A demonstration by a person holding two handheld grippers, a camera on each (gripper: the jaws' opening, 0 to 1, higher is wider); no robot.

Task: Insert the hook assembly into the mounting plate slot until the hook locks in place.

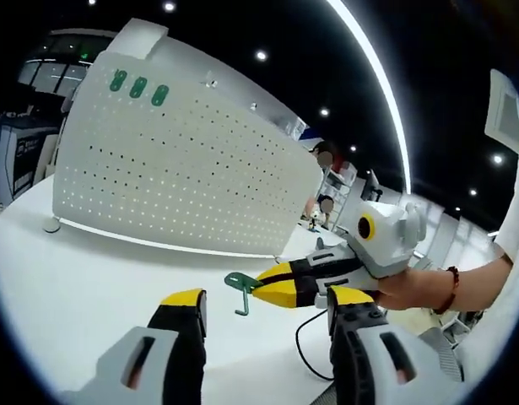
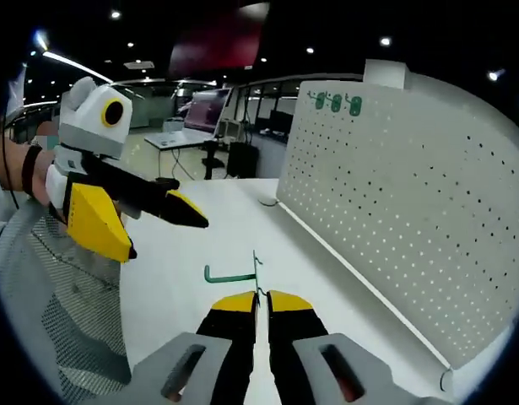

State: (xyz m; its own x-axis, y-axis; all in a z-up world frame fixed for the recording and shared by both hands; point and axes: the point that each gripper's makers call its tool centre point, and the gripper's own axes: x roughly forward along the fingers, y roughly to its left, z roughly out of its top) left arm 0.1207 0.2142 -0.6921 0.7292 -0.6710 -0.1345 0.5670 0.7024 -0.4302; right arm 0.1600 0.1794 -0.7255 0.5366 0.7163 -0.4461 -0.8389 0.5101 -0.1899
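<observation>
A white pegboard [image 2: 394, 202] stands upright on a white surface [image 1: 90, 278]; in front of it the right hand-held gripper [image 2: 261, 295] has its yellow-tipped jaws pressed together on a green hook [image 2: 234, 272], held just above the surface. The left hand-held gripper [image 1: 267, 299] hovers beside the hook with its jaws spread apart, holding nothing; three green clips [image 1: 138, 87] sit near the pegboard's top edge.

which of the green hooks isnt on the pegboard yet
The green hook pinched in the right gripper; the other three sit along the pegboard's top edge.
</observation>
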